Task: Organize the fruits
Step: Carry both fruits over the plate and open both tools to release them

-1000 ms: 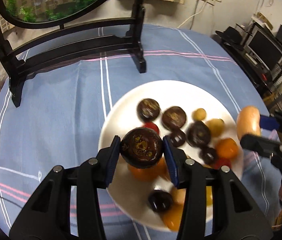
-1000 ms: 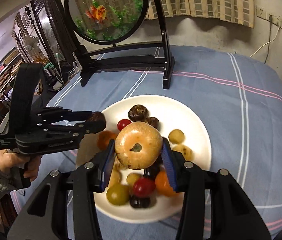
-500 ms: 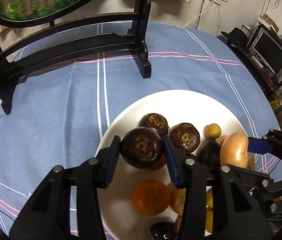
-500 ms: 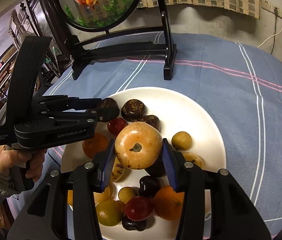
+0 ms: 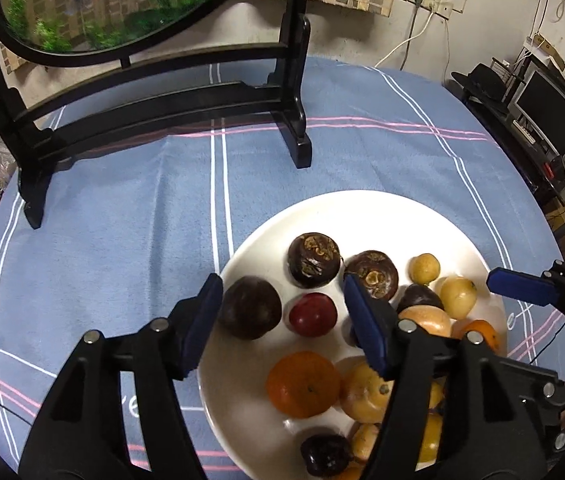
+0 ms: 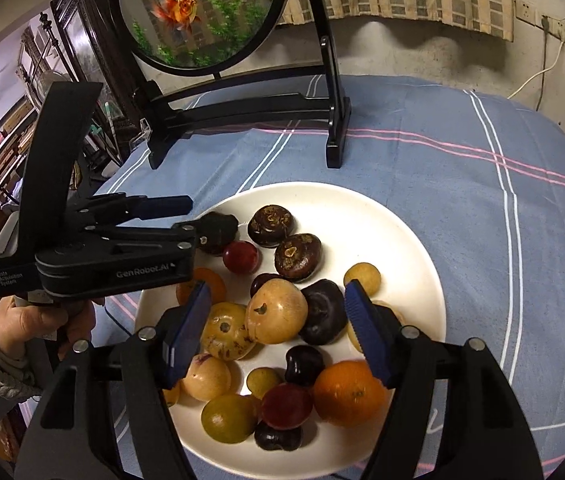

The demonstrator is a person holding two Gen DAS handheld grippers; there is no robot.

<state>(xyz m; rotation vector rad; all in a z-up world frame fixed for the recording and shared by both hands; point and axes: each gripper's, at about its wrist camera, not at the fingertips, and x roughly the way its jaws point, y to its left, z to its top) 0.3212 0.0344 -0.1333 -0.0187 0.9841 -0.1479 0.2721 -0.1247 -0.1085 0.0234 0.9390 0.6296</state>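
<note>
Glossy white round plate (image 5: 366,216), knobbly dark fruit (image 5: 249,307), both hand-held grippers (image 5: 282,320) (image 6: 278,334) spread, perhaps touching nothing

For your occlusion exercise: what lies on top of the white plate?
The white plate holds dark water chestnuts, an orange, red and yellow fruits. Both open grippers hide parts of the pile.

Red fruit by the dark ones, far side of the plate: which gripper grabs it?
Left. The left gripper is open, with the red fruit framed between its fingers. The right gripper, also open, is over the tan fruit, the red one beyond its tips.
</note>
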